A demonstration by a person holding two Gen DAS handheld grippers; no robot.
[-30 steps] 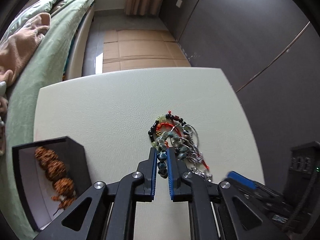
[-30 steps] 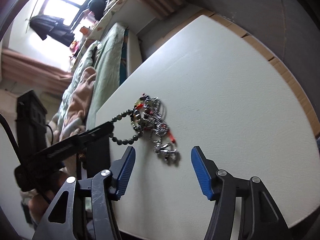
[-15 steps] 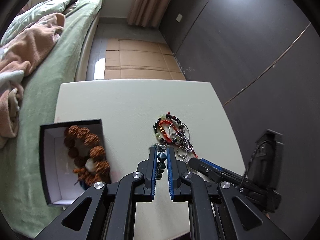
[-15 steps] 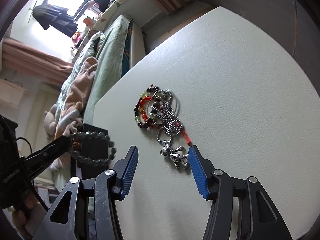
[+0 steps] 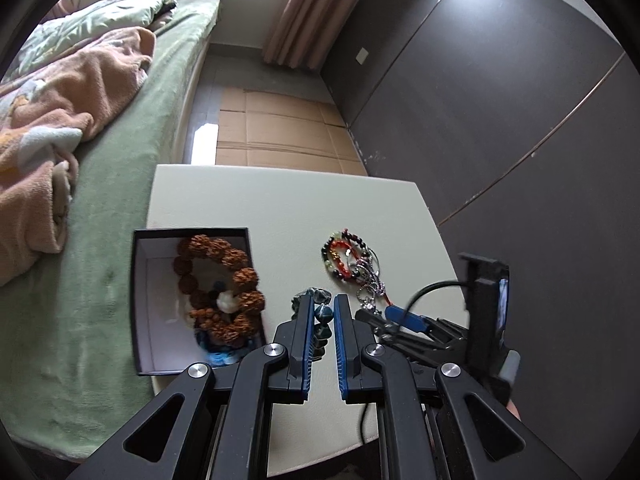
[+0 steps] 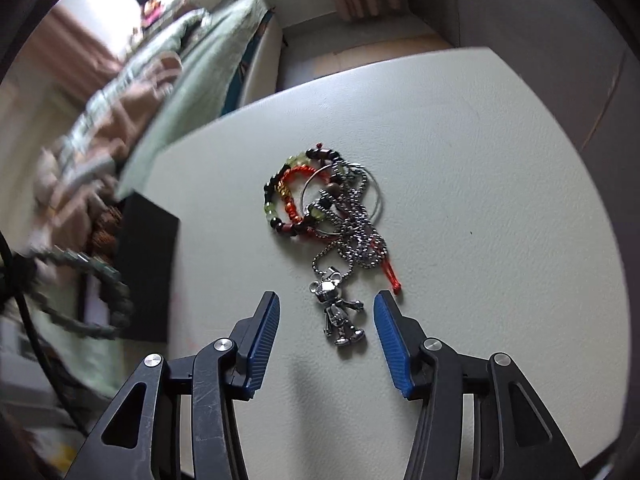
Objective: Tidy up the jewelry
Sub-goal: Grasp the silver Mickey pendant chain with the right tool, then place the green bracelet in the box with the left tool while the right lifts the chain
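We had one piece already stowed: a bracelet of large brown seed beads [image 5: 218, 286] lay coiled inside the open black box [image 5: 138, 304], which stood at the table's [image 5: 280, 208] edge beside the bed [image 5: 120, 184]. A second piece was on its way. Our left tongs [image 5: 322, 322] were pinched on a bracelet of dark grey-green stone beads [image 5: 323, 312], carried in the air just beside the box; in the right wrist view that bracelet [image 6: 108, 300] hung blurred near the box's dark wall.

The remainder waited in a tangled heap [image 6: 320, 200] near the middle of the table: a strand of black, yellow-green and dark red beads, a red-orange beaded loop, a thin wire ring, and a steel ball chain carrying a small silver mouse figure [image 6: 338, 312]. Our right tongs [image 6: 326, 320] were spread wide, low over the table, with that figure lying between the blue pads and touching neither. We judged the work under half done, with the heap yet to be untangled and boxed.
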